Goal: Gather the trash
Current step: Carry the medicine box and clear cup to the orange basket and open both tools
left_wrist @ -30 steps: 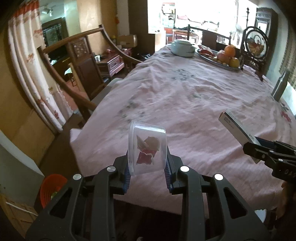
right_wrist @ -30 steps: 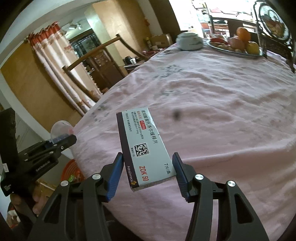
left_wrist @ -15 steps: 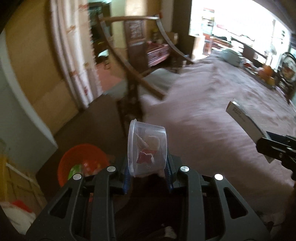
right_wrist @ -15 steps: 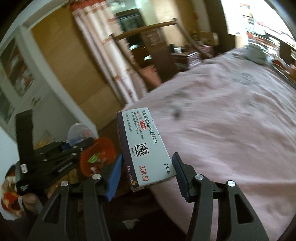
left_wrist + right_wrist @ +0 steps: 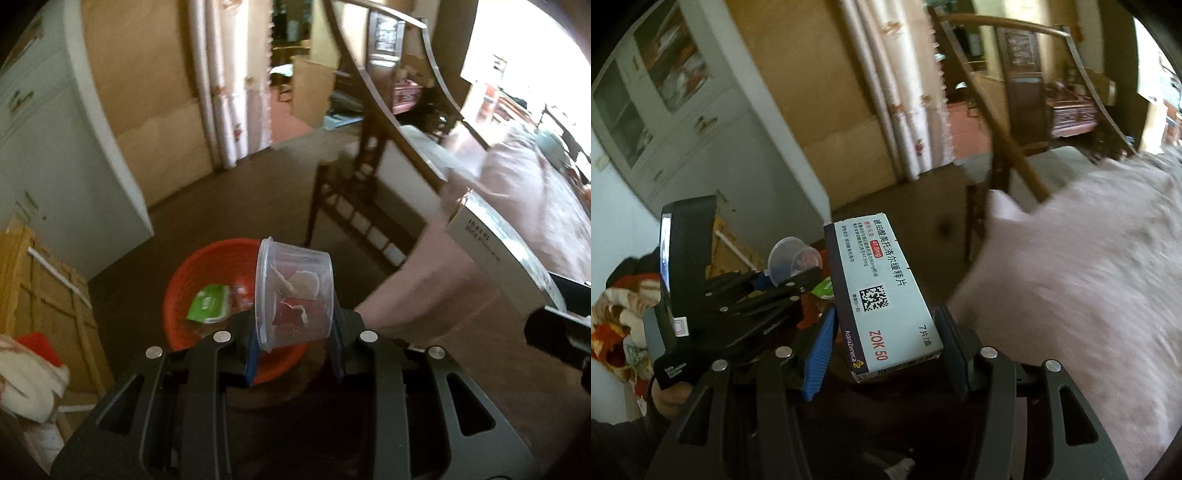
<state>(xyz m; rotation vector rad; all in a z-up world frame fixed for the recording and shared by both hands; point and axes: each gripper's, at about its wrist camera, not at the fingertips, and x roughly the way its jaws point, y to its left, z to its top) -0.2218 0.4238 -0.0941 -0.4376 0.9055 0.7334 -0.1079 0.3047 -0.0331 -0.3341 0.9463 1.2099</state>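
My left gripper (image 5: 293,336) is shut on a clear plastic cup (image 5: 295,293) with scraps of wrapper inside, tilted and held above an orange bin (image 5: 207,269) on the floor. A green packet and red wrapper lie in the bin. My right gripper (image 5: 886,332) is shut on a white medicine box (image 5: 882,291) with a dark side, printed text and a square code. In the left wrist view the medicine box (image 5: 495,251) shows at the right. In the right wrist view the left gripper (image 5: 783,284) with the cup (image 5: 792,260) is to the left, partly hiding the bin.
A table under a pink cloth (image 5: 1071,266) fills the right. A dark wooden chair (image 5: 369,177) stands beside it. A white cabinet (image 5: 48,147), a wooden crate (image 5: 44,295) and curtains (image 5: 236,85) line the left and back. A person's hand (image 5: 670,398) holds the left gripper.
Both grippers have swung left, away from the table and toward the floor, each still holding its item. The orange bin has come from the lower left corner to directly under the cup.
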